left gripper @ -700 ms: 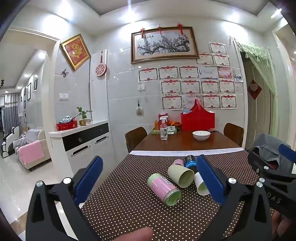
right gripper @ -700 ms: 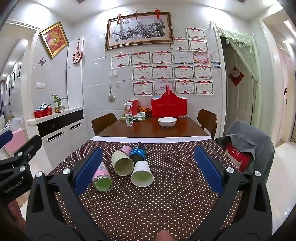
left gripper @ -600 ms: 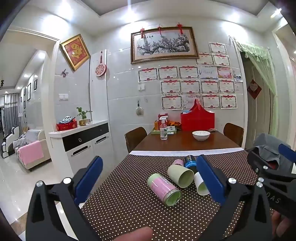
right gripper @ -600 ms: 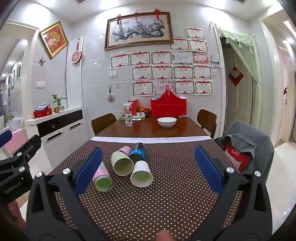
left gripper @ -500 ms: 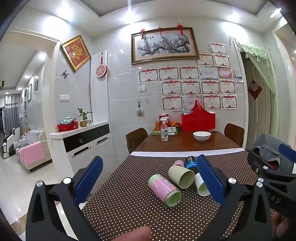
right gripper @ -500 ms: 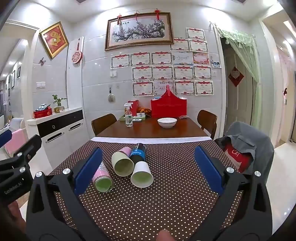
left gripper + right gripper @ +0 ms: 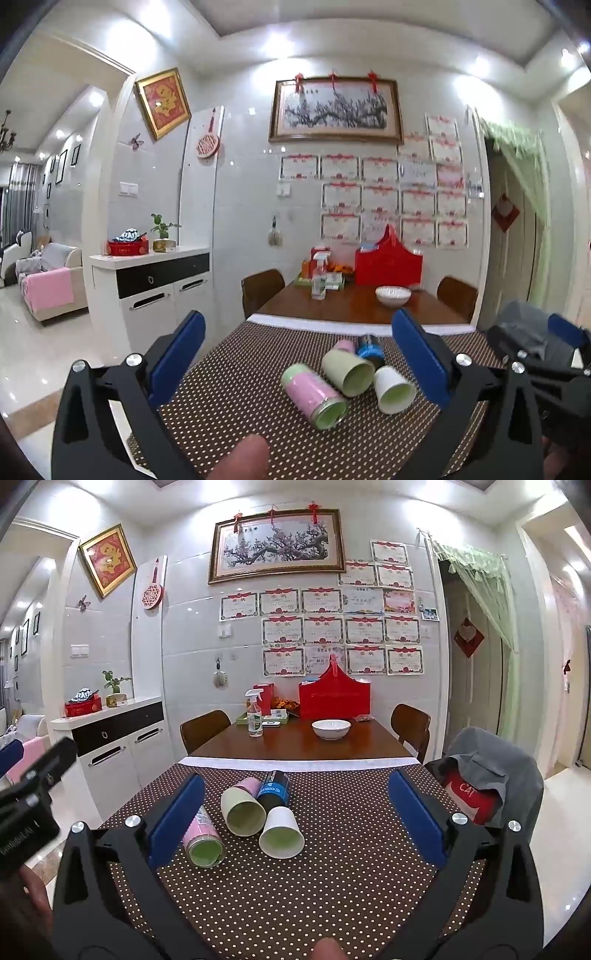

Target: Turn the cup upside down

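Several cups lie on their sides on the brown polka-dot cloth [image 7: 332, 878]. A pink cup with a green inside [image 7: 314, 395] [image 7: 203, 838] lies nearest on the left. A pale green cup [image 7: 347, 371] [image 7: 243, 812], a white cup [image 7: 393, 387] [image 7: 281, 832], a blue-black cup [image 7: 369, 350] [image 7: 273, 788] and a small pink cup [image 7: 343, 345] [image 7: 247, 786] lie together. My left gripper [image 7: 299, 354] is open, short of the cups. My right gripper [image 7: 295, 812] is open, short of the white cup.
Beyond the cloth, the wooden table [image 7: 295, 744] holds a white bowl [image 7: 331, 728], a spray bottle [image 7: 254, 718] and a red box [image 7: 334, 698]. Chairs stand around; one at right carries a grey jacket [image 7: 491, 764]. A white sideboard [image 7: 118, 738] stands left.
The left gripper has shifted left, so the cups sit further right in its view and the white cup is uncovered. The right gripper has barely moved. Both stay open.
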A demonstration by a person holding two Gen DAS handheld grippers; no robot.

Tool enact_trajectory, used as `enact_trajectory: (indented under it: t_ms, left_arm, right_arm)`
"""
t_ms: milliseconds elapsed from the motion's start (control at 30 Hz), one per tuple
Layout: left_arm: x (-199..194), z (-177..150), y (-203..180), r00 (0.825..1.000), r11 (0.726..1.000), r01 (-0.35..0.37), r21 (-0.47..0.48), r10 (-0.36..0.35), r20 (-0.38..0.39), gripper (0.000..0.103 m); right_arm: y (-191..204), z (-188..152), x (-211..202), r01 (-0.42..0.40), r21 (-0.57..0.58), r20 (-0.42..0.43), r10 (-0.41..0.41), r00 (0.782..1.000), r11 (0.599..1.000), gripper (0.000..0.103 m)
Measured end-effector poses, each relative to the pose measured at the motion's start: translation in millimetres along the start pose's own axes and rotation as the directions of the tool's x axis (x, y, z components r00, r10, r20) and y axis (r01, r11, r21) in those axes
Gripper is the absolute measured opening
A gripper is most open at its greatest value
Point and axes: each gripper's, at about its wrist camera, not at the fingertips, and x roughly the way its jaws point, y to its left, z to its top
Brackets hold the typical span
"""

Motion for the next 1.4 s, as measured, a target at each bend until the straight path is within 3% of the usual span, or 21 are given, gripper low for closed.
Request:
enact_trajectory:
  t_ms: [500,1400]
  left_arm:
    - [6.0,0.4,-8.8,0.999,0.997,-0.024,0.077,0.028,-0.041,0.099]
    - [6.7,-2.6,-5.0,0.999,0.998,-0.034,0.061,0.035,-0.025,0.099]
  right_arm:
    - [0.0,6.2,-2.5,-0.008,0.003,0.01,0.008,1.0,1.0,0.097]
    - [2.1,10.1,-2.0,-0.015,-0.007,0.014,0.015,1.0,1.0,0.097]
